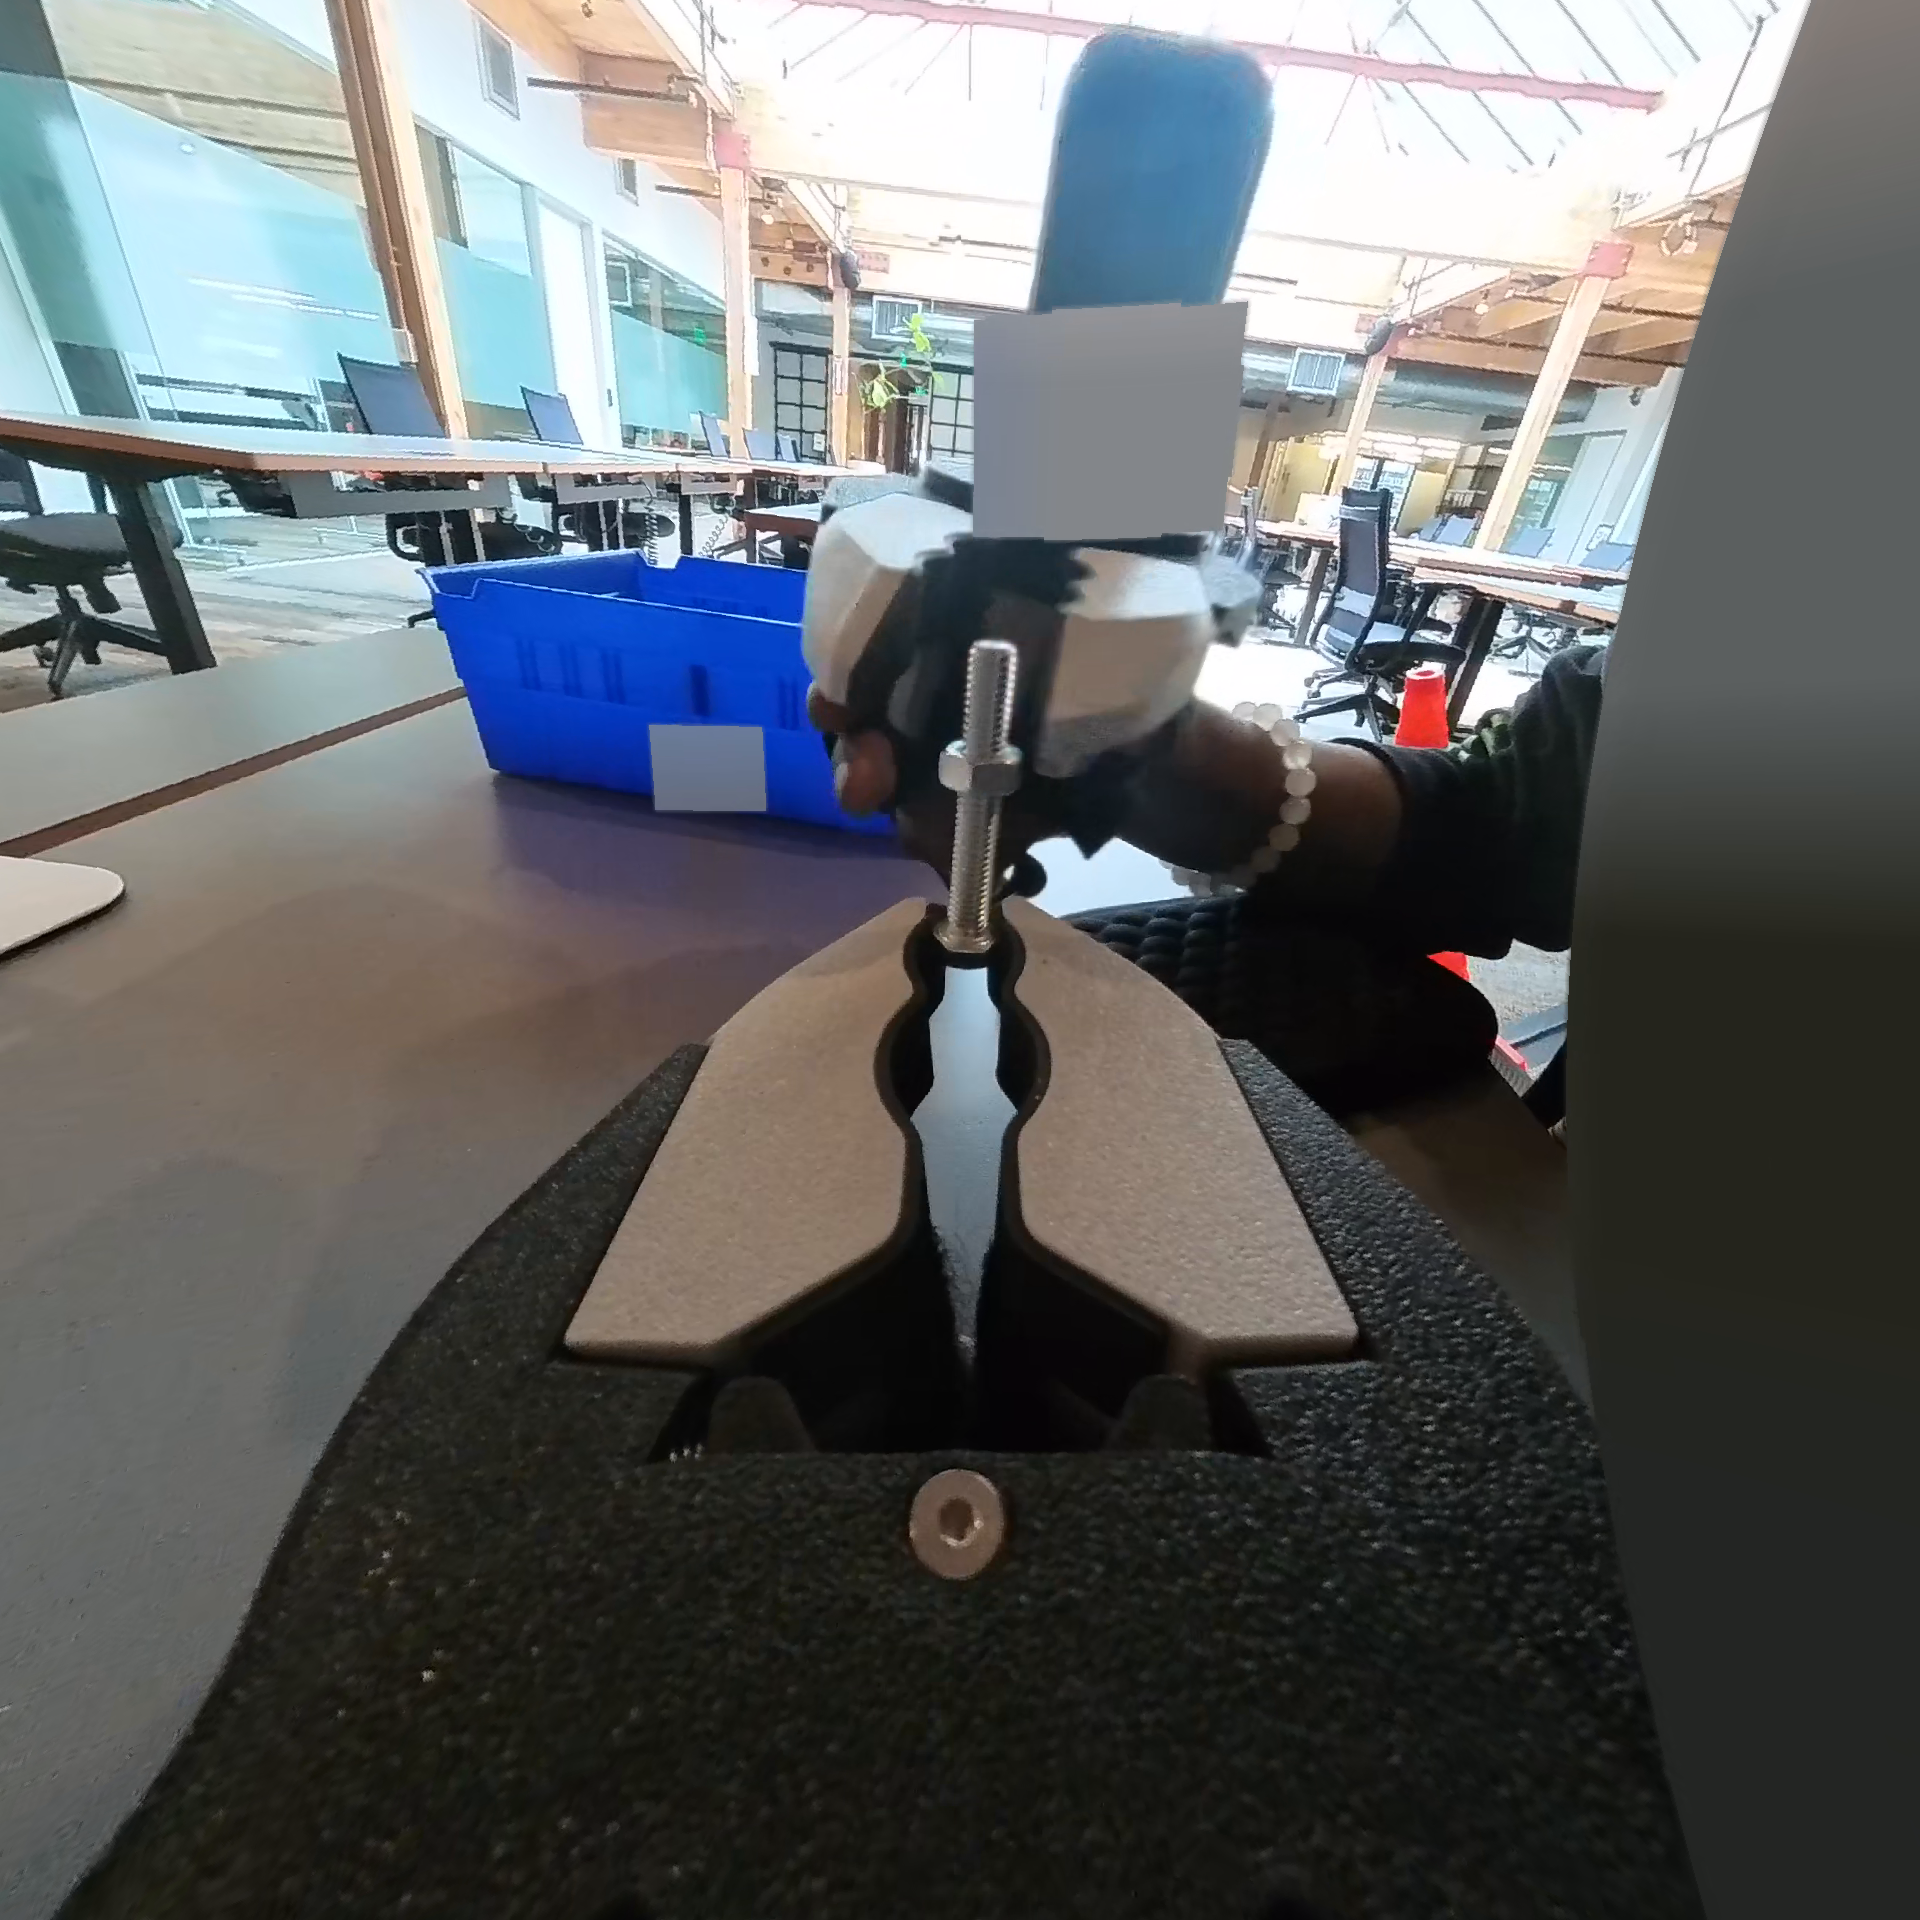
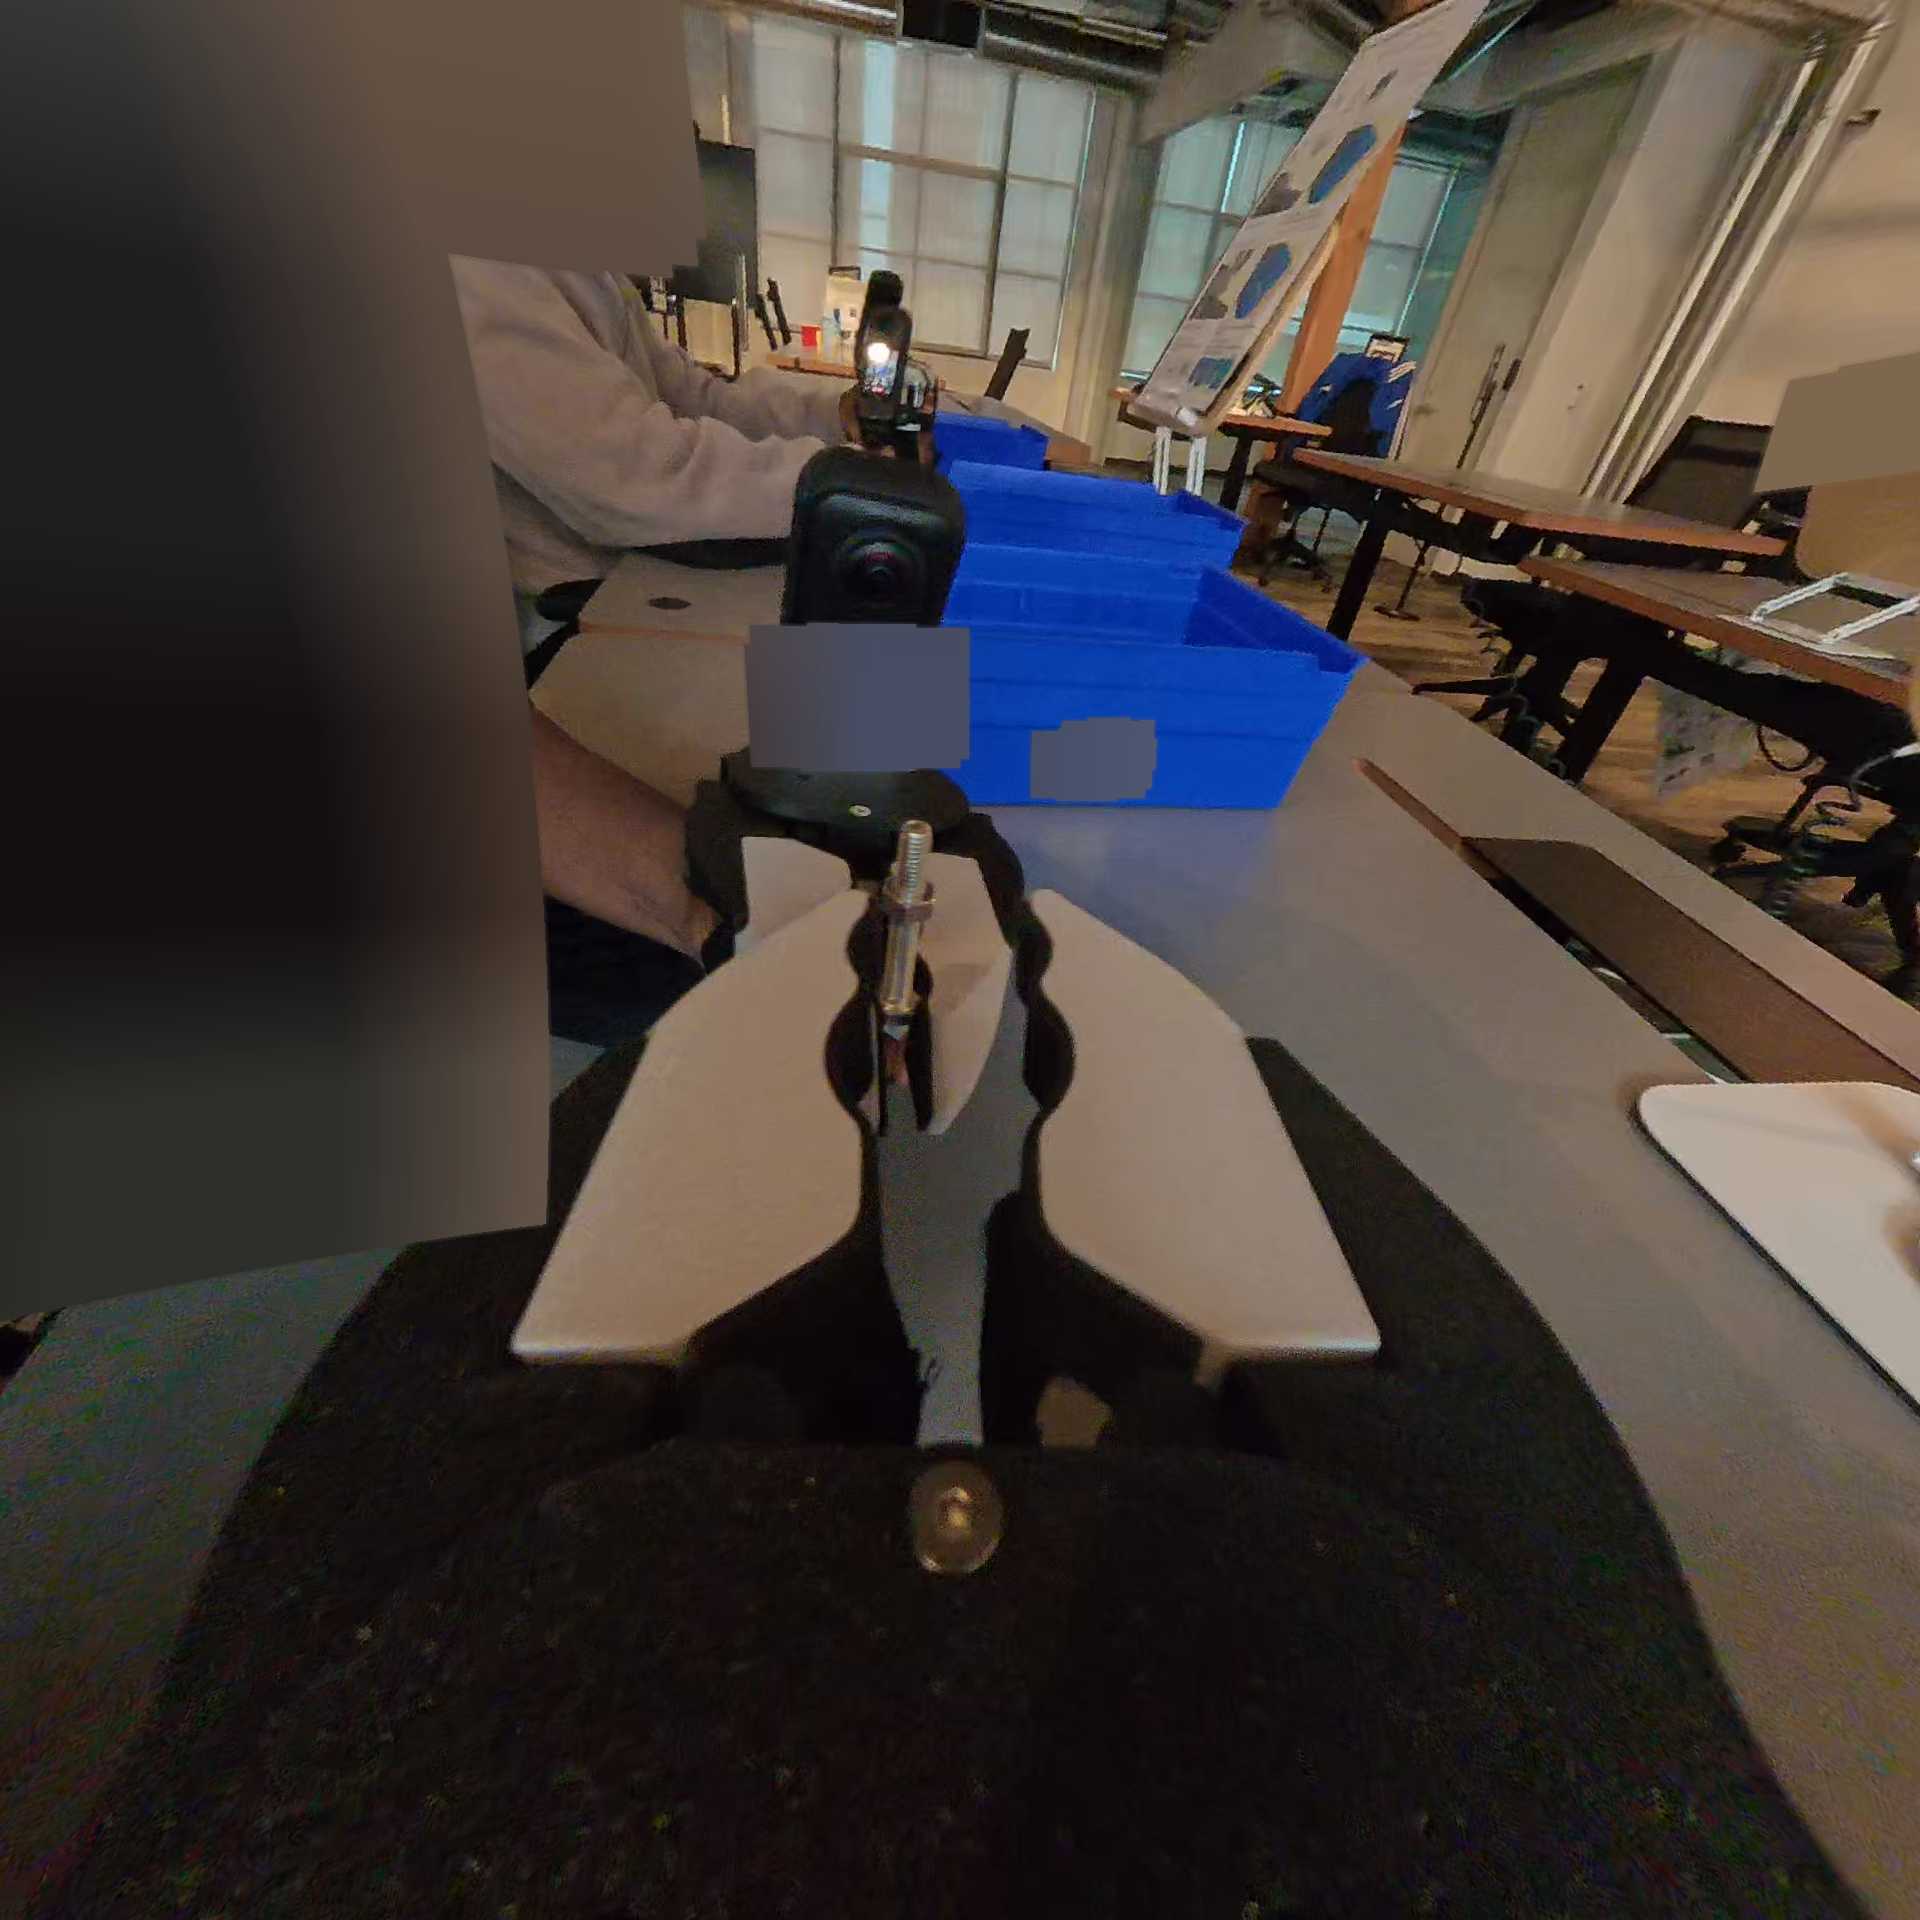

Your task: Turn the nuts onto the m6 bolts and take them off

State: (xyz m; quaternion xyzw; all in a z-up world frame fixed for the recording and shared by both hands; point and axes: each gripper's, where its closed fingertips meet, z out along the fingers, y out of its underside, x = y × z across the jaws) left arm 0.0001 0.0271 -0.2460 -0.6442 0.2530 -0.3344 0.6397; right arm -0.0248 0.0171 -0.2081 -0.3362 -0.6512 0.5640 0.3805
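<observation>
Open office, dark table [image 1: 312, 1039] filling lower frame. Left gripper [image 1: 966, 940] is pinching the upright steel bolt [image 1: 977, 831] by its head; right gripper [image 2: 940, 925] is standing spread, clear of the small, probably slippery nut [image 1: 980, 771]; take it across the flats.

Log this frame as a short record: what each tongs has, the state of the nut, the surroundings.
left tongs: shut on the head end of a silver bolt, bolt upright
nut: threaded partway down the bolt, threads showing above and below
right tongs: open, fingers either side of the nut, not gripping
background: blue bin on dark table
</observation>
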